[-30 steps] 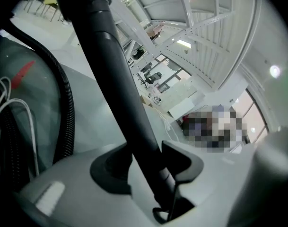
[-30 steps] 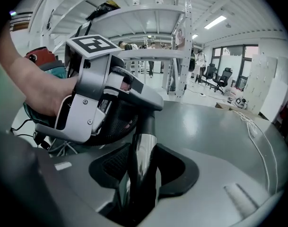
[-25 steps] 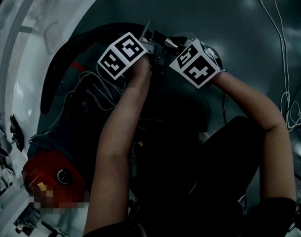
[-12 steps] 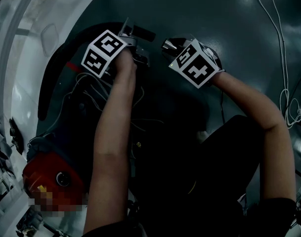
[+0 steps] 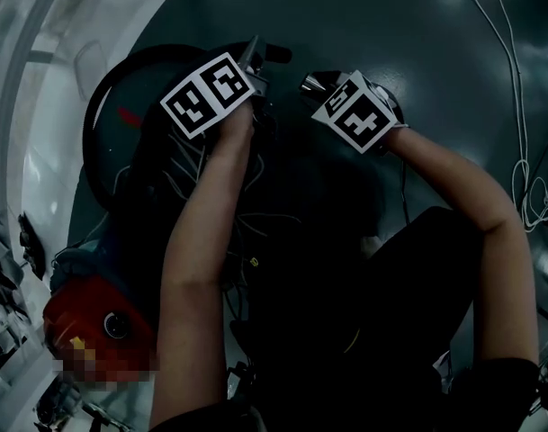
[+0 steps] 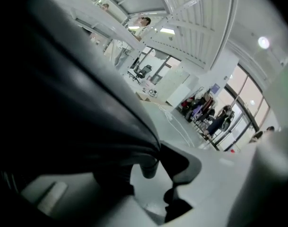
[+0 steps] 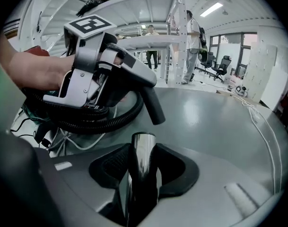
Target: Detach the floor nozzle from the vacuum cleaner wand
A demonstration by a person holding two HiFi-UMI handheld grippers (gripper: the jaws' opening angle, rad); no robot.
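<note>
Drawn off to the left since a second ago, the left gripper (image 5: pixel 253 61) has its jaws just closing on the black hose handle (image 7: pixel 152 105). The handle's end hangs clear of the chrome wand (image 7: pixel 143 145). The right gripper (image 7: pixel 144 171) clamps the wand upright above the grey floor (image 7: pixel 214 108).

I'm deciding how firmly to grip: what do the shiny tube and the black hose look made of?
The tube: likely metal, mirror-polished; it reflects the lights in sharp streaks. The hose: probably flexible plastic or rubber, matte black; it is ribbed and curves in a loop.
</note>
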